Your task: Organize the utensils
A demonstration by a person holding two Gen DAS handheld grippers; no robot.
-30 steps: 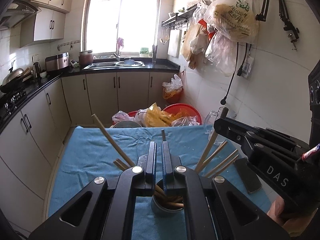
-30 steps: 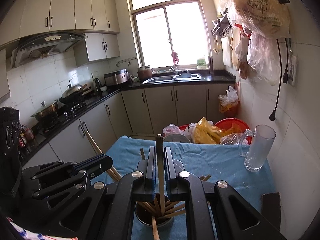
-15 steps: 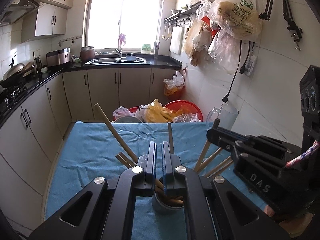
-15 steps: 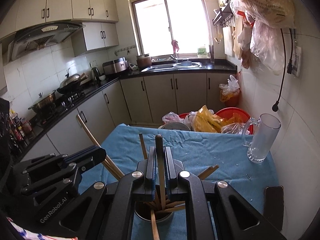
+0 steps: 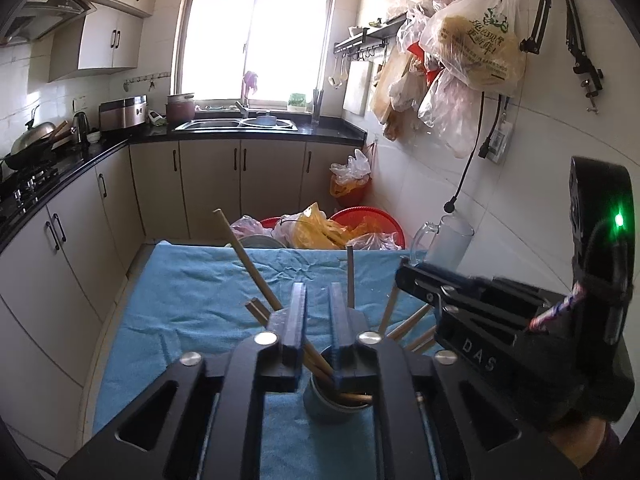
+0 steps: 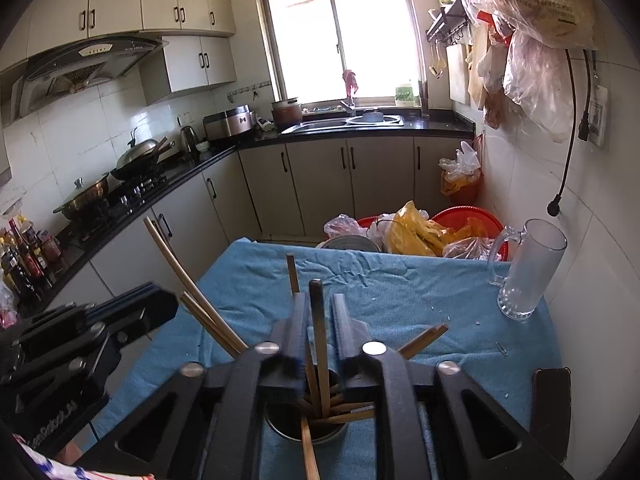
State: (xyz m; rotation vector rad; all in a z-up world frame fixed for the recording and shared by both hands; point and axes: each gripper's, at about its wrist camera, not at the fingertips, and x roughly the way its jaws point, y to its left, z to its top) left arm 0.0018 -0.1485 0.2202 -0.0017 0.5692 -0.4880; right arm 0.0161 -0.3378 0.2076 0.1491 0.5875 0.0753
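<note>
The dark chopstick (image 6: pixel 320 332) stands upright in the cup (image 6: pixel 304 426), loose between the right claw (image 6: pixel 320 312)'s parted fingers; left claw (image 5: pixel 318 308) open, empty.

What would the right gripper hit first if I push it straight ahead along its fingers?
Probably the dark chopstick standing between the right gripper's parted fingers, rising from the metal cup just below. Past it lies only blue cloth. Depth is unclear, so it could pass alongside.

White letters "DAS" on the black body of the right tool (image 5: pixel 404 276), green Chinese print, too small to read, on the hanging plastic bag (image 5: pixel 476 40), faint unreadable lettering on the left tool (image 6: pixel 160 304)
</note>
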